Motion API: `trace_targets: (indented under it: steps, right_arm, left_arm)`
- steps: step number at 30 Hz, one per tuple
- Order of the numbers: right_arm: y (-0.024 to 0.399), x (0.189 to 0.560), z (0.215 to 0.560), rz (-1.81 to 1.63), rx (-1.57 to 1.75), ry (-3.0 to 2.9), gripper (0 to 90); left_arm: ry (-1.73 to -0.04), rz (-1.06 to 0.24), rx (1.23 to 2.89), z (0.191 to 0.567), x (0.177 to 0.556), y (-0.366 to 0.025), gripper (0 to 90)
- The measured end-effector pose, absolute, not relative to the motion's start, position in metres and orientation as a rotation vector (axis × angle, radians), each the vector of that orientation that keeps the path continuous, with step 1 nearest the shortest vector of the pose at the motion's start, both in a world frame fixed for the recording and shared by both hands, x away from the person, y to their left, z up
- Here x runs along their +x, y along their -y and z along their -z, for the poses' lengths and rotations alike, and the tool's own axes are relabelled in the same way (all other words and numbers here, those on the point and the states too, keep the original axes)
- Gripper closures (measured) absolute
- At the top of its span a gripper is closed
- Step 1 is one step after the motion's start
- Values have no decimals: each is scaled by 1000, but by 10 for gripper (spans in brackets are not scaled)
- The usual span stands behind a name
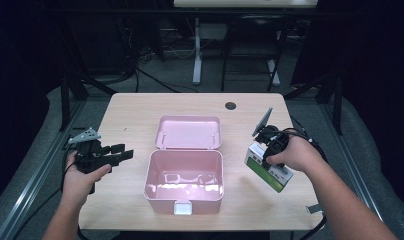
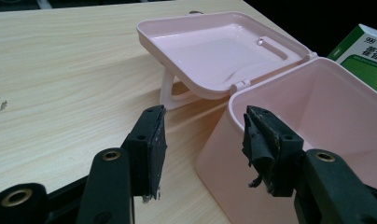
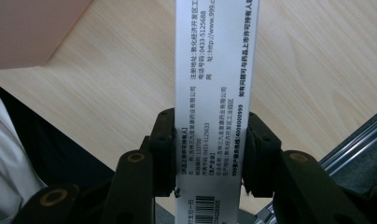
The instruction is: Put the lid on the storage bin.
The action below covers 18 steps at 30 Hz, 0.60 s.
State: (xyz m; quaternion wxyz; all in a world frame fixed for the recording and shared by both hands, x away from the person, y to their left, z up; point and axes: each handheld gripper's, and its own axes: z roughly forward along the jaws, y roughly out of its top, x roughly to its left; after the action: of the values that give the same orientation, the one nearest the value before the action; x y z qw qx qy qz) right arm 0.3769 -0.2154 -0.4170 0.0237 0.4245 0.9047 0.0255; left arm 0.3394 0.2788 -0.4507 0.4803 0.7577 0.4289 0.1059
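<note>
A pink plastic box (image 1: pixel 184 180) stands open mid-table, its lid (image 1: pixel 188 132) laid back behind it. In the left gripper view the box wall (image 2: pixel 317 121) is near my jaws and the lid (image 2: pixel 219 51) lies beyond. My left gripper (image 1: pixel 121 154) is open and holds nothing, just left of the box; its fingertips (image 2: pixel 155 135) frame the box's corner. My right gripper (image 1: pixel 264 159) is shut on a green and white medicine carton (image 1: pixel 270 168), held above the table to the right of the box. The carton's white printed side (image 3: pixel 215 70) runs up between the right jaws (image 3: pixel 213 154).
The light wooden table (image 1: pixel 135 112) has a round cable hole (image 1: pixel 230 105) at the back. Dark floor, table legs and cables lie behind it. A metal rail (image 1: pixel 30 175) runs along the left side. The box's white latch (image 1: pixel 183 207) faces the front edge.
</note>
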Motion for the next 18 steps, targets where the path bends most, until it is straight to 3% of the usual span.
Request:
trace_targets:
  steps: [18]
  right_arm:
    - [188, 370, 383, -108, 1206, -2835, 613]
  left_arm:
    - [-1048, -256, 1845, 452, 340, -280, 487]
